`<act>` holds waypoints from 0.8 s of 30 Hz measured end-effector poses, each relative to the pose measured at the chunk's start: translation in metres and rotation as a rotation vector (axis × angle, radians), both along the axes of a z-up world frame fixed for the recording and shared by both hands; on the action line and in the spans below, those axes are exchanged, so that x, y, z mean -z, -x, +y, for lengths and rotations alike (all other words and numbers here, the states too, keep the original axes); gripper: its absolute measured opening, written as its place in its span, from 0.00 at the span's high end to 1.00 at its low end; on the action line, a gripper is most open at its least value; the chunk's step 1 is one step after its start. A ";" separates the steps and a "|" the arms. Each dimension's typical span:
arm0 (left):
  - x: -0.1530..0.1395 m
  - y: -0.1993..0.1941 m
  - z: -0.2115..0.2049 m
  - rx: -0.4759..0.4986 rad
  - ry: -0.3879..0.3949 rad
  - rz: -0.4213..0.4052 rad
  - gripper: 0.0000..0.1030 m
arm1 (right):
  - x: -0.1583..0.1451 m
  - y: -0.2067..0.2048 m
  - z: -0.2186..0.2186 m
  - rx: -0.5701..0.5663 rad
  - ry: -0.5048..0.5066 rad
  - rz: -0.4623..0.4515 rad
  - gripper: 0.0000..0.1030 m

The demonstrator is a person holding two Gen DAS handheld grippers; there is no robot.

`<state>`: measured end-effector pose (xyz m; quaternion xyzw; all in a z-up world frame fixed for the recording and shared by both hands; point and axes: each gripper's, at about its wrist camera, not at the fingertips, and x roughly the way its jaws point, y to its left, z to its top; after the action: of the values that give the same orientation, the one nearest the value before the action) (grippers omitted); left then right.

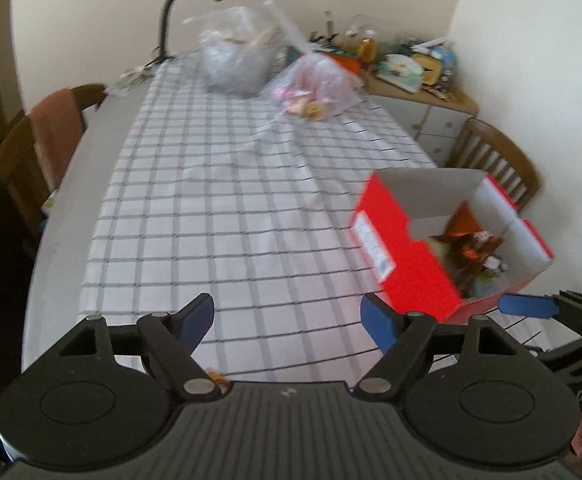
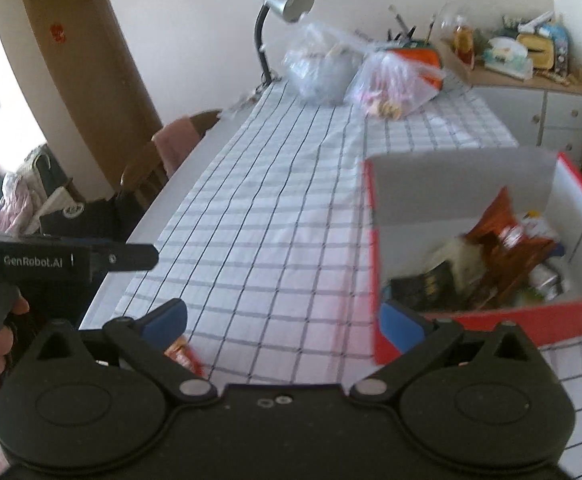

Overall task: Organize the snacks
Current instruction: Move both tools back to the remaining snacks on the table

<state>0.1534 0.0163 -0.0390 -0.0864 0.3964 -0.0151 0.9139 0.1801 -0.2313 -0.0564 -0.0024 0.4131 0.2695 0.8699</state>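
Long counter (image 2: 251,208) under a white checked cloth, and on its right side the open red cardboard box (image 2: 379,248) already stuffed with crinkly, light snack packets (image 2: 499,240); one small orange-red foil packet (image 2: 185,354) lies loose just under the right hand-held gripper (image 2: 283,320), jaws wide, empty; left hand-held gripper (image 1: 289,318) likewise wide and empty – pinch that slippery packet by its flat edge

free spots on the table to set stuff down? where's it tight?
Free: the checked cloth between the red box and the table's left edge, up to the plastic bags. Crowded: the far end around the bags and lamp, and inside the box, which holds snack packets.
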 end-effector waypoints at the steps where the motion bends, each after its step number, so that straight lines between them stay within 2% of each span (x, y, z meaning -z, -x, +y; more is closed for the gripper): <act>1: 0.004 0.003 0.009 -0.016 0.001 0.007 0.22 | 0.004 0.002 0.007 -0.007 0.004 0.008 0.00; 10: 0.020 0.027 0.061 -0.090 0.019 0.020 0.22 | 0.035 0.016 0.061 -0.042 0.043 0.094 0.00; 16: 0.028 0.038 0.083 -0.140 0.014 0.020 0.22 | 0.057 0.019 0.100 -0.027 0.080 0.162 0.00; 24: 0.032 0.058 0.116 -0.212 0.017 0.026 0.22 | 0.082 0.010 0.132 0.139 0.078 0.316 0.00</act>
<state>0.0953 0.1322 -0.0714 -0.1360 0.3966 0.0795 0.9044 0.1700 -0.0992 -0.1384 0.0348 0.5539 0.1897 0.8099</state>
